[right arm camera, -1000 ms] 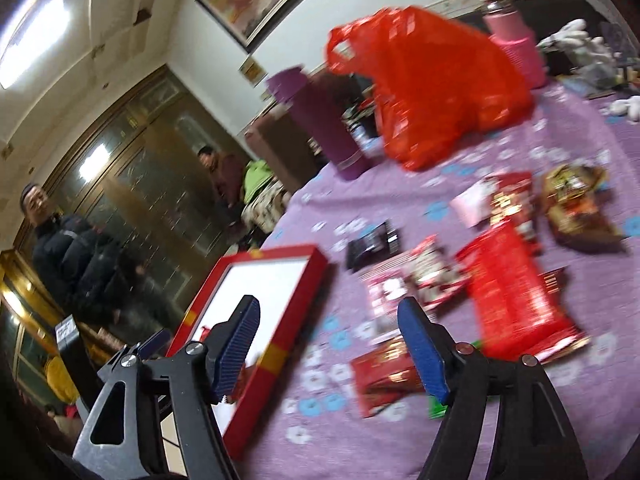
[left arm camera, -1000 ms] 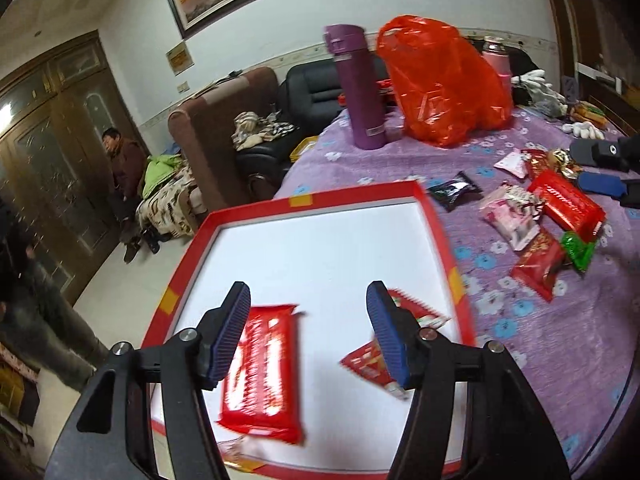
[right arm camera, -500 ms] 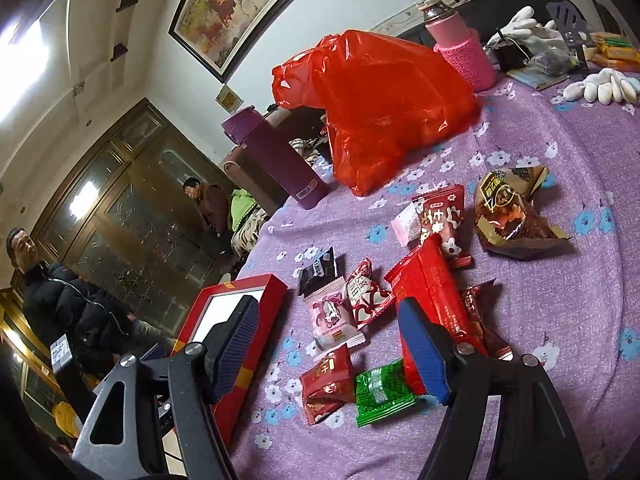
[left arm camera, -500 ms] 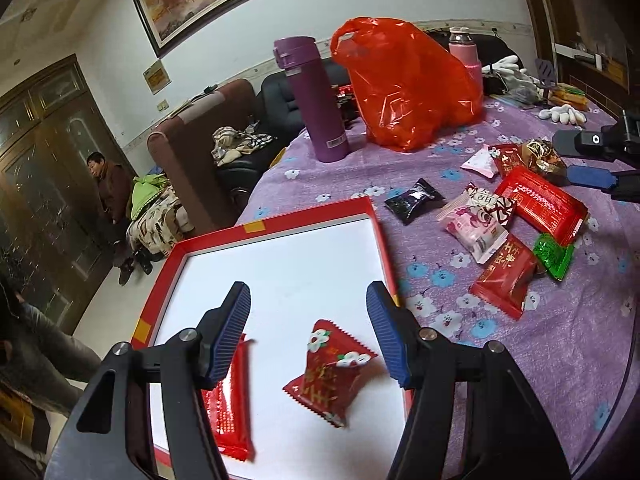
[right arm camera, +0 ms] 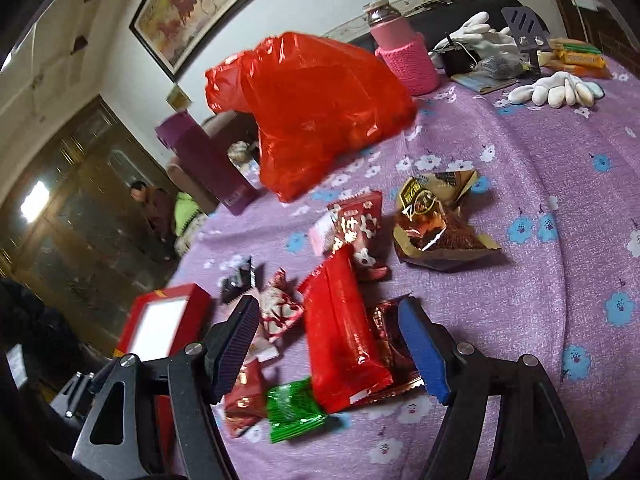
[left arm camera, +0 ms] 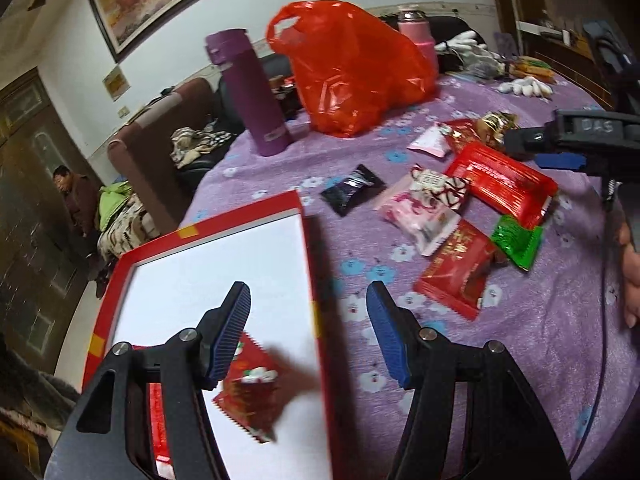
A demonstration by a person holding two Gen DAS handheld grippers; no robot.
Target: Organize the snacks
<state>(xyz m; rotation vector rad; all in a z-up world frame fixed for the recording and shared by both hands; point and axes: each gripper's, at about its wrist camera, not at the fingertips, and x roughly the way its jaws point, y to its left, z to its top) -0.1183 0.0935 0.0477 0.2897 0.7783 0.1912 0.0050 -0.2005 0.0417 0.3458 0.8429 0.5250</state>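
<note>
Left gripper [left arm camera: 308, 330] hangs over the right edge of the red box [left arm camera: 208, 227], jaws parted about halfway, nothing between the pads. One pad sits over the white floor of the box, the other over the purple cloth [left arm camera: 532, 352].

Inside the box, two snacks: a small red packet [left arm camera: 256, 396] just below the left pad, blurred, and a long red bar [left arm camera: 158, 420] mostly hidden behind the gripper's frame.

Right gripper [right arm camera: 328, 346] is spread wide and empty too. It hovers above the pile with the long red pack [right arm camera: 340, 332] lying between its pads; whether either pad touches it, I cannot tell. The left view catches this gripper from the side at the pile's far edge [left arm camera: 560, 148].

Now the loose snacks on the cloth. In the right view I count nine: the long red pack, a brown-red wrapper [right arm camera: 390, 334] under it, a green packet [right arm camera: 294, 410], a small red one [right arm camera: 242, 400], a pink-white one [right arm camera: 262, 350] half hidden by the pad, a red-and-white heart one [right arm camera: 280, 308], a black one [right arm camera: 238, 278], a red pack with white figures [right arm camera: 358, 224] lying over a pale pink one, and a gold-brown bag [right arm camera: 436, 220].

Further back: one orange-red bag [right arm camera: 316, 112], one purple flask [right arm camera: 208, 160], one pink bottle [right arm camera: 404, 56], white gloves [right arm camera: 556, 88].
</note>
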